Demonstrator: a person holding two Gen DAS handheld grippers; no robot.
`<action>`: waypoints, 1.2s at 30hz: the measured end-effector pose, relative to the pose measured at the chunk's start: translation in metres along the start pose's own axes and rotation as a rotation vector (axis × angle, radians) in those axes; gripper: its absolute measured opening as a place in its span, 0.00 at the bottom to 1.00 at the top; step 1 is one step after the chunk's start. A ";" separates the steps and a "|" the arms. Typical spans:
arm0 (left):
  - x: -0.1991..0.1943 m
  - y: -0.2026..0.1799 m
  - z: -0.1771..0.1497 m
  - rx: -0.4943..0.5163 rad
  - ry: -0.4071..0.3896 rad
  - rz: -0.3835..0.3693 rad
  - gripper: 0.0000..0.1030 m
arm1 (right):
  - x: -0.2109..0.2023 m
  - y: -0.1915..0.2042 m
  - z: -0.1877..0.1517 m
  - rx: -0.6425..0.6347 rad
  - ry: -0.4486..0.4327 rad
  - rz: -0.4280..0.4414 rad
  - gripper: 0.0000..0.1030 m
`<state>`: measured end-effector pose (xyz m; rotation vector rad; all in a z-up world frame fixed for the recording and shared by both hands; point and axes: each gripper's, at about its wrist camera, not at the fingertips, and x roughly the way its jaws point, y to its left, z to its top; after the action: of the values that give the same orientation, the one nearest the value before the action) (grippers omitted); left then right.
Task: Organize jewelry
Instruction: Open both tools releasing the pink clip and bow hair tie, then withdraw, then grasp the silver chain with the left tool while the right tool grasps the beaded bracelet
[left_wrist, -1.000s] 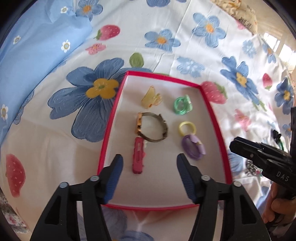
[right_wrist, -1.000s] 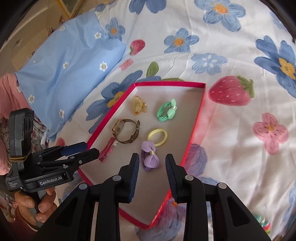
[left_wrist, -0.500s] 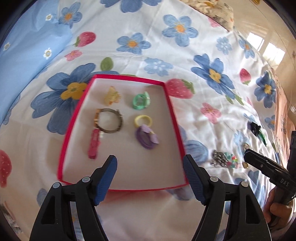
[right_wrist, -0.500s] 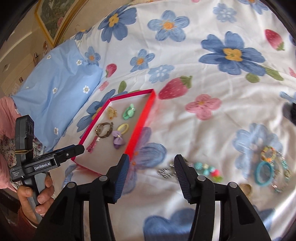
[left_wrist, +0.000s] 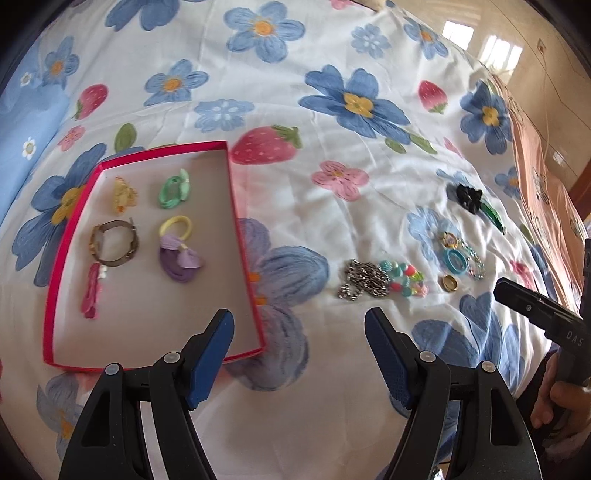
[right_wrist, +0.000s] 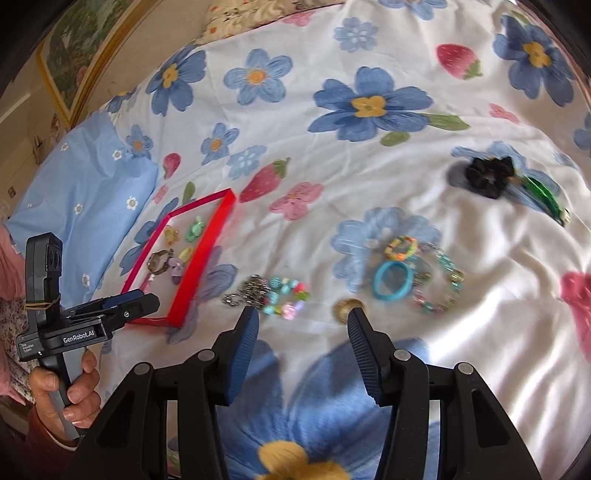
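A red-rimmed tray (left_wrist: 236, 206) (right_wrist: 199, 258) lies on the flowered bedspread and holds a watch (left_wrist: 114, 243), a purple bow tie (left_wrist: 181, 262), a green hair tie (left_wrist: 173, 190), a pink clip (left_wrist: 91, 291) and more. To its right lie a silver chain (left_wrist: 364, 284) (right_wrist: 247, 291), a bead bracelet (left_wrist: 402, 282) (right_wrist: 286, 297), a gold ring (right_wrist: 347, 308), a blue hair tie (right_wrist: 393, 282) and a black scrunchie (right_wrist: 489, 175). My left gripper (left_wrist: 297, 325) hovers open past the tray's near right corner. My right gripper (right_wrist: 303, 317) hangs open and empty just short of bracelet and ring.
A light blue pillow (right_wrist: 85, 199) lies at the left beyond the tray. A green clip (right_wrist: 543, 194) sits by the scrunchie, and a beaded necklace (right_wrist: 443, 284) curls beside the blue tie. A cardboard box (left_wrist: 543, 177) borders the bed at the right.
Both grippers swung right, away from the tray and toward the loose pile. Their jaws stand wider than before. The purple bow tie stays in the tray.
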<state>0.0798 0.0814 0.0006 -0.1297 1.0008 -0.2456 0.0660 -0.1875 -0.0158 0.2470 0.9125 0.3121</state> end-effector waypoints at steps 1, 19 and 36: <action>0.004 -0.005 0.002 0.009 0.006 -0.002 0.71 | -0.002 -0.005 -0.001 0.009 -0.003 -0.008 0.51; 0.081 -0.062 0.032 0.204 0.100 -0.006 0.70 | 0.000 -0.074 0.016 0.081 -0.008 -0.170 0.51; 0.130 -0.065 0.042 0.208 0.155 -0.082 0.16 | 0.048 -0.082 0.021 0.005 0.072 -0.291 0.18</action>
<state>0.1731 -0.0159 -0.0683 0.0387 1.1184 -0.4381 0.1235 -0.2478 -0.0666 0.1055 1.0063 0.0493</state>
